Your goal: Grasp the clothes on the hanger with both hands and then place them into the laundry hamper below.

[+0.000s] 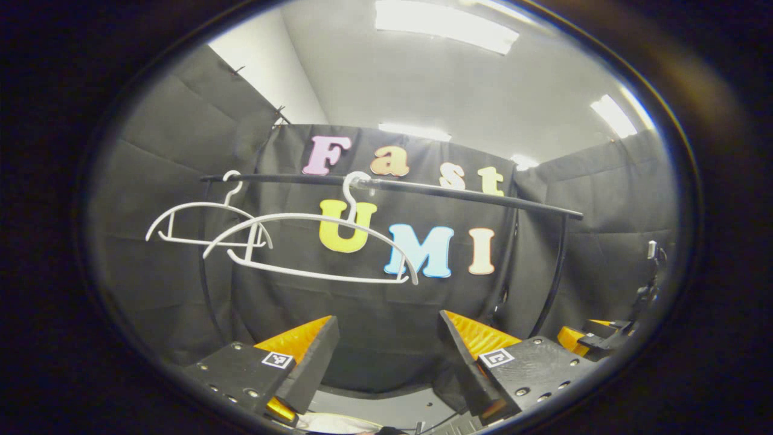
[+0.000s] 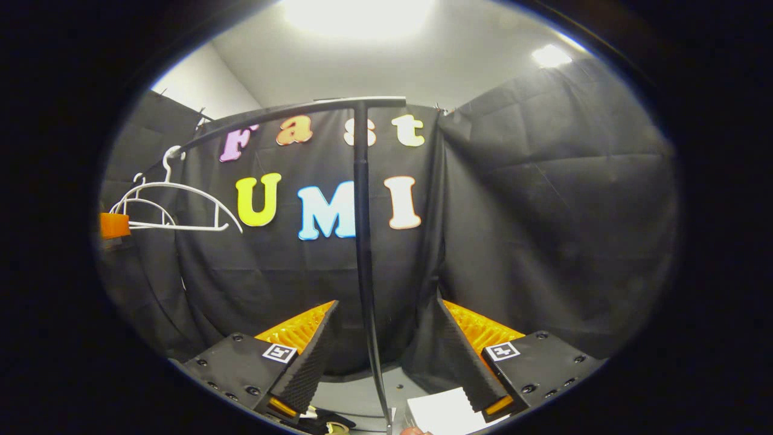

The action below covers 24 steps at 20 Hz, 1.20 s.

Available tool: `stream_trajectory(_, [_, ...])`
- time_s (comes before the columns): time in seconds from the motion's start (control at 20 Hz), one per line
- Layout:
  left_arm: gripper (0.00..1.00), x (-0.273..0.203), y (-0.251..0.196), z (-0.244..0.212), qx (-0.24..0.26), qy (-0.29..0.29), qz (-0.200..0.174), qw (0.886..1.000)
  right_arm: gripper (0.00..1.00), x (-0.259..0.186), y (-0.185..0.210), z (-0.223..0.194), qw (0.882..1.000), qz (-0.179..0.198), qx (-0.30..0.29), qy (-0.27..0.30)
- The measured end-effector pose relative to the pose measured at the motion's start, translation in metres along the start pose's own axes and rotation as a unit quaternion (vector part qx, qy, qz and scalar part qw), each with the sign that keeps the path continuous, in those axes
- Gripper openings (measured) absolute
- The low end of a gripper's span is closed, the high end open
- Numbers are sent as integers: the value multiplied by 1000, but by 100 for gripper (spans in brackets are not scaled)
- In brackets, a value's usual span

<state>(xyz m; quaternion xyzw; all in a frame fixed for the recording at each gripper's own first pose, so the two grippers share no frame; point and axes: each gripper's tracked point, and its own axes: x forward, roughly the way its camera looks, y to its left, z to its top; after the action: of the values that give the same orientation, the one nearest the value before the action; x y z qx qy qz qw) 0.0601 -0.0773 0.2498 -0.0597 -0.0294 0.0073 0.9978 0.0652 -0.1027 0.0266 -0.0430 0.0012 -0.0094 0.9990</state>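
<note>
Two bare white hangers hang from a black rail (image 1: 459, 196): a nearer hanger (image 1: 314, 241) and a farther hanger (image 1: 199, 223) to its left. No cloth is on either one. My left gripper (image 1: 388, 317) stands open below them, with nothing between its fingers. In the right gripper view the same hangers (image 2: 175, 208) sit at the far left. My right gripper (image 2: 389, 302) is open too, and the rack's upright post (image 2: 361, 241) stands farther off, in line with its gap. The right gripper (image 1: 607, 338) also shows low at the right edge of the left gripper view.
A white flat thing (image 2: 444, 414) lies low beside the right finger; I cannot tell what it is. Something pale (image 1: 329, 424) peeks in at the bottom of the left gripper view. Part of the left gripper (image 2: 113, 225) shows beside the hangers. Black cloth walls close in all around.
</note>
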Motion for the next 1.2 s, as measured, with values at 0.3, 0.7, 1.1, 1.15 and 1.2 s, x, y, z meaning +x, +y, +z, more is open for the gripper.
stream_trajectory(0.3, [95, -9, -24, -29, 11, 13, 65, 998, 92, -8, 28, -14, 995, 98, 29, 17])
stream_trajectory(0.7, [95, -25, -70, -61, 1, 38, 26, 999, 97, -12, 17, -7, 994, 95, 45, 13])
stream_trajectory(1.1, [95, -5, -3, -51, 25, 24, 13, 999, 97, -24, 65, -11, 995, 83, 40, 22])
stream_trajectory(1.15, [95, -4, 0, -54, 32, 26, 2, 999, 97, -24, 75, -11, 995, 85, 40, 23])
stream_trajectory(1.2, [96, -2, 3, -60, 34, 32, -12, 999, 97, -23, 82, -13, 996, 83, 37, 27])
